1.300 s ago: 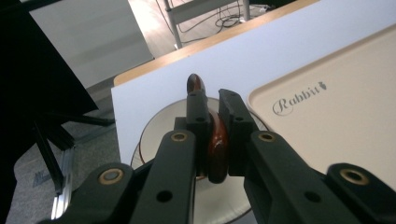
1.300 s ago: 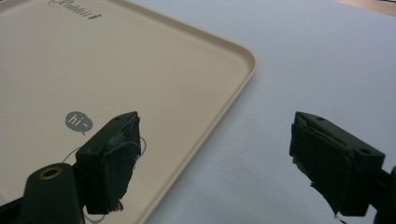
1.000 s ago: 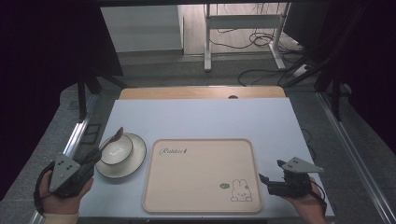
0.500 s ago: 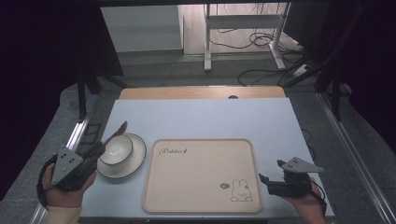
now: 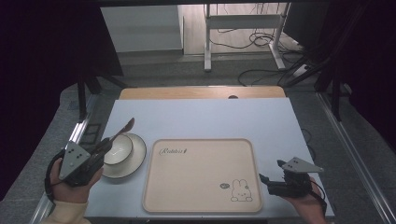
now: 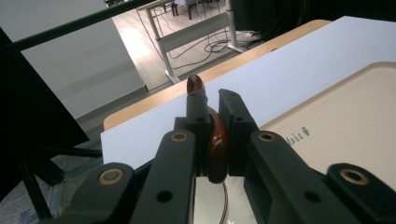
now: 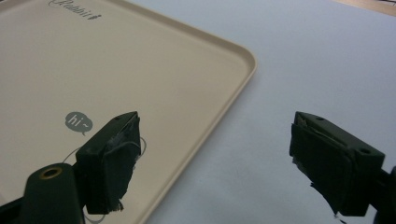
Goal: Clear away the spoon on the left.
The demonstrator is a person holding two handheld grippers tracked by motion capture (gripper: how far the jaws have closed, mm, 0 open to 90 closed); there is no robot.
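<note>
At roughly eight o'clock on the bench point(image 5: 201, 119), the left gripper point(image 5: 106, 144) is clamping a dark reddish-brown spoon point(image 6: 212, 140), its jaws pinching the curved part while the tip is sticking up toward eleven o'clock above the small bowl point(image 5: 117, 149) on its saucer point(image 5: 133, 161). The spoon is looking light, stiff and glossy, so probably slippery; a pinch mid-handle seems safest. Over at four o'clock, the right gripper point(image 7: 215, 158) is hanging wide open and empty beside the beige tray point(image 5: 201, 205).

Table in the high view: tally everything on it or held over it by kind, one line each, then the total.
Spoon: 1
Bowl: 1
Saucer: 1
Tray: 1
Total: 4
</note>
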